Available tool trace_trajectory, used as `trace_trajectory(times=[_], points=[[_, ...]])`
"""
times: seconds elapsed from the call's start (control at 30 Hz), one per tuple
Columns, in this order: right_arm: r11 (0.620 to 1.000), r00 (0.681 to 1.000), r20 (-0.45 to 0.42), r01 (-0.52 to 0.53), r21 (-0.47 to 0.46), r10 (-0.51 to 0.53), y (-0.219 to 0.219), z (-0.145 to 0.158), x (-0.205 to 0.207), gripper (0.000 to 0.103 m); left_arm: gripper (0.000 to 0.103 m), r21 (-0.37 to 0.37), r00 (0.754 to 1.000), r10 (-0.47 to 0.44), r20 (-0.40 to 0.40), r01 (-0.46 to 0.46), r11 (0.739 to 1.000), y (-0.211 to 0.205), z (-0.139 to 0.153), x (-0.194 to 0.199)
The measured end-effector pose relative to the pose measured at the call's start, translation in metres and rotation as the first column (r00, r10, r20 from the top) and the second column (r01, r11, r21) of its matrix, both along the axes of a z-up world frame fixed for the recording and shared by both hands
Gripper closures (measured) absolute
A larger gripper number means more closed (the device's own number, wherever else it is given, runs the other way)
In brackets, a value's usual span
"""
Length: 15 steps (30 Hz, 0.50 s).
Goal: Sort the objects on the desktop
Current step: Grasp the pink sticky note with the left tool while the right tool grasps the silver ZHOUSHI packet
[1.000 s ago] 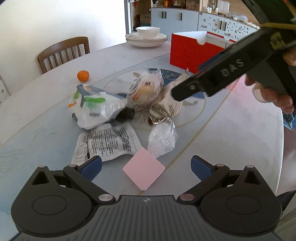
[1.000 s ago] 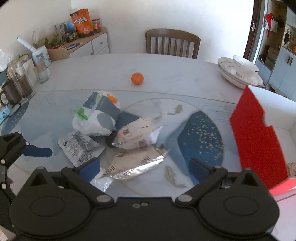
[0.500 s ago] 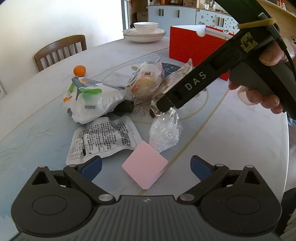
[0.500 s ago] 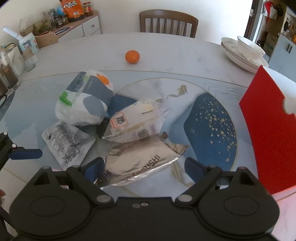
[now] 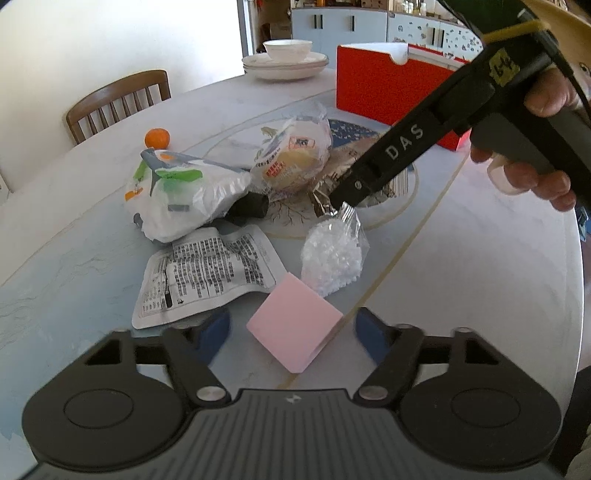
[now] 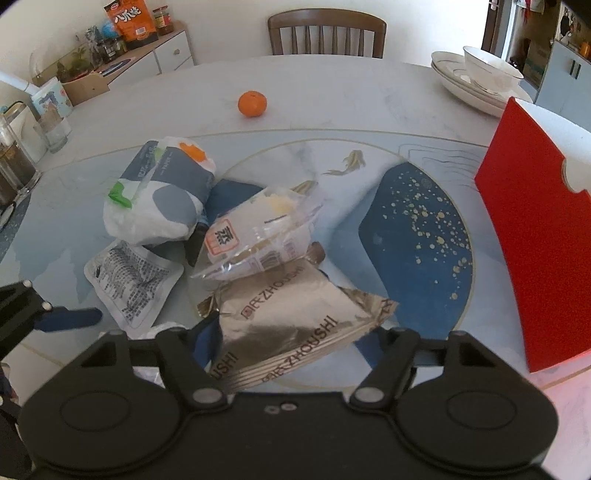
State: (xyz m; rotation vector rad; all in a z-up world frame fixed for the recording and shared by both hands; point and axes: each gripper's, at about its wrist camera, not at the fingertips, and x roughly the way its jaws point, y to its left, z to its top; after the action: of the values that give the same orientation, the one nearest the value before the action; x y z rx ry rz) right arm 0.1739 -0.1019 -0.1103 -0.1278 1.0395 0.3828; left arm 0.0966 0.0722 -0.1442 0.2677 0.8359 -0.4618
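**Clutter heaped near the middle of the table**

A pink pad (image 5: 293,330) lies flat nearest the table's near edge. Touching it behind: a clear bag of white beads (image 5: 332,258) and a flat printed sachet (image 5: 207,273). Farther in, a white-and-grey tissue pack (image 6: 159,195), a wrapped bun (image 6: 258,236) leaning on a silver foil pouch (image 6: 295,321). An orange (image 6: 252,103) sits apart toward the far edge.

Home dining room: round marble table (image 6: 332,85), wooden chair (image 6: 327,35), stacked plates (image 6: 476,88), sideboard (image 6: 147,59) with snacks, jars; cabinets (image 5: 332,24) behind.
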Motion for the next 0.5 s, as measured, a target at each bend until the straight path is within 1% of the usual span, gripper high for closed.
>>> trace_trajectory(times=[0.07,0.1,0.13,0.17,0.4,0.43,0.5], points=[[1.0,1.0,-0.001,-0.004,0.001,0.004,0.0004,0.0,-0.0007,0.035,0.041,-0.006,1.0,0.002,-0.002,-0.002,1.0,0.0001,0.0006,0.0002],[1.0,1.0,-0.002,-0.005,0.003,0.005,0.0003,0.0001,-0.0009,0.035,0.043,-0.003,1.0,0.004,0.001,-0.004,1.0,-0.0006,0.0008,0.0],[1.0,1.0,-0.002,-0.005,0.004,0.005,0.0001,0.0004,-0.001,0.036,0.049,0.002,1.0,0.008,0.006,-0.008,1.0,-0.0011,0.0011,-0.0005],[1.0,1.0,-0.001,-0.007,0.005,0.007,-0.0003,0.0007,-0.0015,0.039,0.05,0.003,1.0,0.01,0.008,-0.01,1.0,-0.0016,0.0013,-0.0011],[1.0,1.0,0.009,-0.013,0.009,0.013,-0.005,0.0026,-0.0057,0.043,0.051,0.012,1.0,0.031,0.006,-0.031,0.999,-0.0037,0.0028,-0.0023],[1.0,1.0,0.01,-0.012,0.013,0.012,-0.0062,0.0033,-0.0068,0.045,0.051,0.01,0.999,0.034,0.005,-0.034,0.999,-0.0037,0.0032,-0.0025],[1.0,1.0,0.012,-0.011,0.016,0.011,-0.0091,0.005,-0.0091,0.045,0.051,0.002,0.999,0.038,0.0,-0.038,0.999,-0.0029,0.004,-0.003]])
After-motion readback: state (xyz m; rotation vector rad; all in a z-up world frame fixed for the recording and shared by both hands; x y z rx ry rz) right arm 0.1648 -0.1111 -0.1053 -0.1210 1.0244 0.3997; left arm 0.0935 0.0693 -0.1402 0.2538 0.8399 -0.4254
